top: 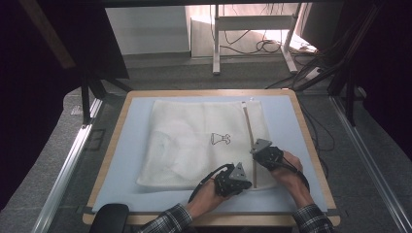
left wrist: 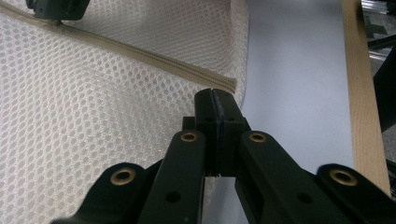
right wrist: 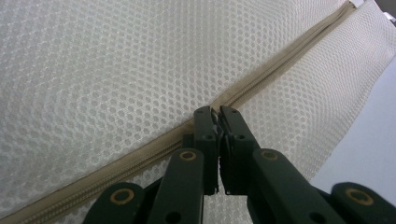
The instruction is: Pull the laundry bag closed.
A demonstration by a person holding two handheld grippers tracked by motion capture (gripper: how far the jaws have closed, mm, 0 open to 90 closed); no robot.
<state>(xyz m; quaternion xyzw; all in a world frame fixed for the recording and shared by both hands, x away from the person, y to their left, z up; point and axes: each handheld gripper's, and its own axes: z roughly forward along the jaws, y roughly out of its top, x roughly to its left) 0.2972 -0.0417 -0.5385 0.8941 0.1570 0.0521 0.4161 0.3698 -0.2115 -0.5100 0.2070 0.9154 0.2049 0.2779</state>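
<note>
A white mesh zippered laundry bag point(top: 194, 145), printed with a small black dress-form logo point(top: 220, 139), lies on the pale blue mat point(top: 286, 116); left gripper point(left wrist: 215, 100) clamps its near edge, right gripper point(right wrist: 215, 116) pinches its beige zipper point(right wrist: 140, 154)

Right claw point(right wrist: 217, 113) sits on the beige zipper point(right wrist: 261, 84) of the white mesh bag point(right wrist: 116, 70), jaws nearly together, a small item pinched between them, unidentifiable. Pale counter point(right wrist: 369, 149) lies beyond the bag's edge.
</note>
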